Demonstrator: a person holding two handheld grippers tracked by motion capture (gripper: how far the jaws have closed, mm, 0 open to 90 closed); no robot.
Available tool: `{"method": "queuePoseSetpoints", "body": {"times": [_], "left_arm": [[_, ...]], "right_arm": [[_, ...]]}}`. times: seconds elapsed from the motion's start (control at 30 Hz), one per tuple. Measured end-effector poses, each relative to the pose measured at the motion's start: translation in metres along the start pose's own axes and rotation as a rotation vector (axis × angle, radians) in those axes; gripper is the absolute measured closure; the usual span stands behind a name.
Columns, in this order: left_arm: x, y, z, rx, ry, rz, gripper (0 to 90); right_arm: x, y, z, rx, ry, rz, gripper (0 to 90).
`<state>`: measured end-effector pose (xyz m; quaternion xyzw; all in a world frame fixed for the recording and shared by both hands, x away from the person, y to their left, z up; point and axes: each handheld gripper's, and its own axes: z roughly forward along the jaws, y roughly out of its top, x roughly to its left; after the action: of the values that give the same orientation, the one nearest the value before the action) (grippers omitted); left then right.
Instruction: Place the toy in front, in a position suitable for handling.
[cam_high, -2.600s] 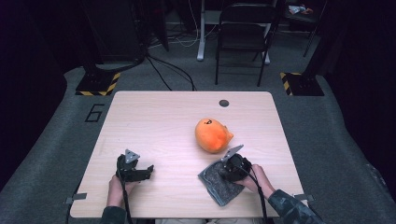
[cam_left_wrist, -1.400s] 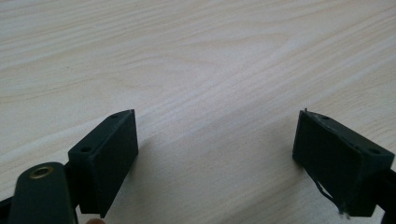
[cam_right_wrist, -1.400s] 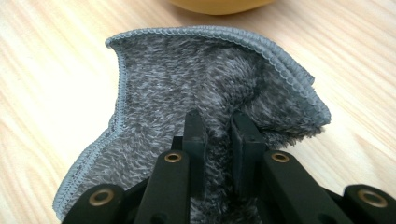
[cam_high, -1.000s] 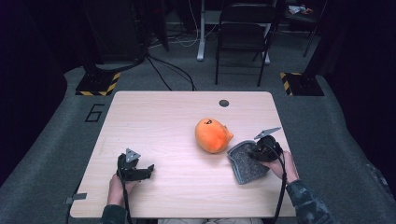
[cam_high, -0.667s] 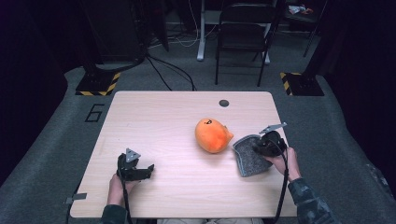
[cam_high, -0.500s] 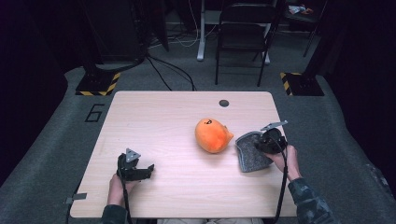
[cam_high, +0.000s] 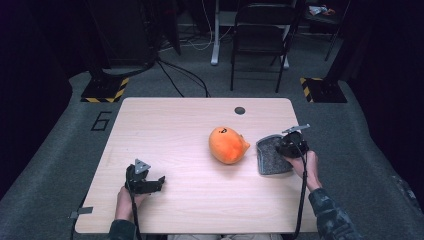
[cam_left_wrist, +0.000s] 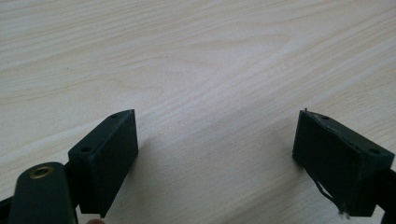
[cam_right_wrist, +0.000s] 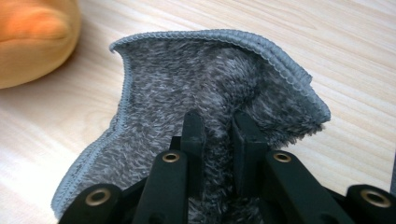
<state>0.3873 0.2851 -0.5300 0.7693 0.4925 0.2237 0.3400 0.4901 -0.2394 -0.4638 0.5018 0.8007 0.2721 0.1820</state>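
The fingers (cam_left_wrist: 109, 161) of the left gripper (cam_high: 143, 179) stand wide apart with nothing but bare wood between them, as the left gripper view shows; the 2 black pads hover just over the table (cam_high: 165, 135) grain, and a thin frayed thread hangs from the right-hand pad. In the high view this gripper sits near the table's front left edge, held in the person's left hand (cam_high: 126, 199), its grey 3-cornered plate on top and its cable trailing back toward the person. Further right, near the middle of the table, lies an orange plush toy (cam_high: 227, 144), rounded, with a small dark mark on its upper side; it rests apart from both grippers, and its edge appears in the upper left corner of the right gripper view. Just right of the toy is the grey fleece cloth (cam_high: 270, 157), near the table's right edge. The right gripper (cam_high: 289, 146) has its fingers (cam_right_wrist: 193, 140) drawn narrow and pinched on a fold of this cloth: in the right gripper view the fuzzy pile bunches between the 2 black pads, and the stitched hem curls up and over beyond them. The lower part of the cloth lies on the table while the gripped part is lifted. The person's right hand (cam_high: 306, 167) holds that gripper, a camouflage sleeve behind it.
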Motion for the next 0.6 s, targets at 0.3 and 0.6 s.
{"method": "queuePoseSetpoints", "body": {"times": [0.3,0.6], "left_arm": [[0.0,0.0,0.0,0.0,0.0,0.0,13.8],[0.0,0.0,0.0,0.0,0.001,-0.003,13.6]], "right_arm": [[-0.008,-0.006,0.024,0.074,-0.026,0.028,66.6],[-0.008,-0.005,0.024,0.101,-0.006,0.055,19.4]]}}
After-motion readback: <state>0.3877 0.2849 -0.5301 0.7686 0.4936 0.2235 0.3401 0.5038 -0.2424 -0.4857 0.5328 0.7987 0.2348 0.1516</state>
